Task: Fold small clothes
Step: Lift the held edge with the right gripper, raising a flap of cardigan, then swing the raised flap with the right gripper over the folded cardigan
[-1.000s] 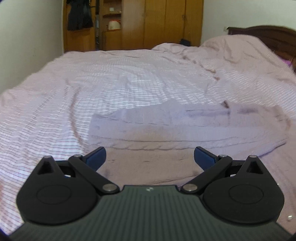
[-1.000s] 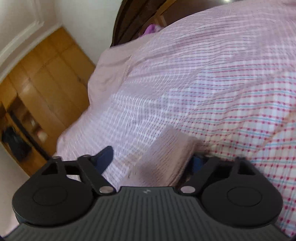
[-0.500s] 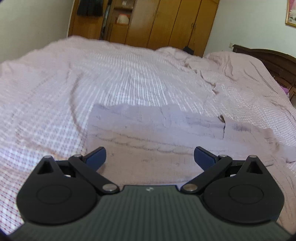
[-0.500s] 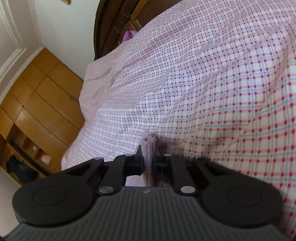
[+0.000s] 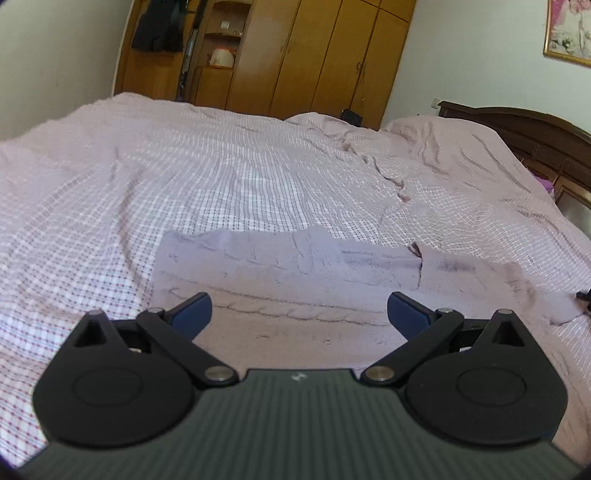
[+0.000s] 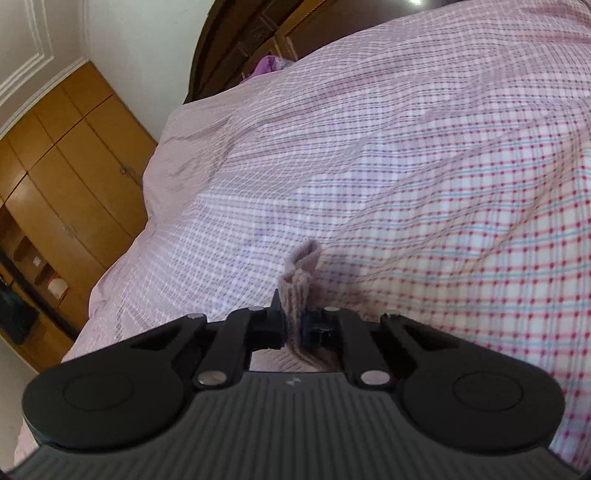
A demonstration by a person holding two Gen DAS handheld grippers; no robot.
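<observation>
A pale lilac knitted garment (image 5: pixel 295 273) lies flat across the checked bedsheet (image 5: pixel 229 184), partly folded, with a cable-knit band along its near side. My left gripper (image 5: pixel 298 314) hovers over its near edge, jaws wide open and nothing between them. In the right wrist view my right gripper (image 6: pixel 294 326) is shut on a ribbed edge of the knitted garment (image 6: pixel 300 275), which stands up bunched between the pads above the checked bedsheet (image 6: pixel 424 177). The tip of the right gripper shows at the far right edge of the left wrist view.
A wooden wardrobe (image 5: pixel 295 55) stands behind the bed, with dark clothing (image 5: pixel 157 26) hanging at its left. A dark wooden headboard (image 5: pixel 524 133) is at the right. Rumpled bedding (image 5: pixel 436 162) rises near the headboard. A purple item (image 6: pixel 267 66) lies by the headboard.
My right gripper went from open around the garment's edge to shut on it and has drawn it up. The left gripper stayed open, tilting so more of the wardrobe shows.
</observation>
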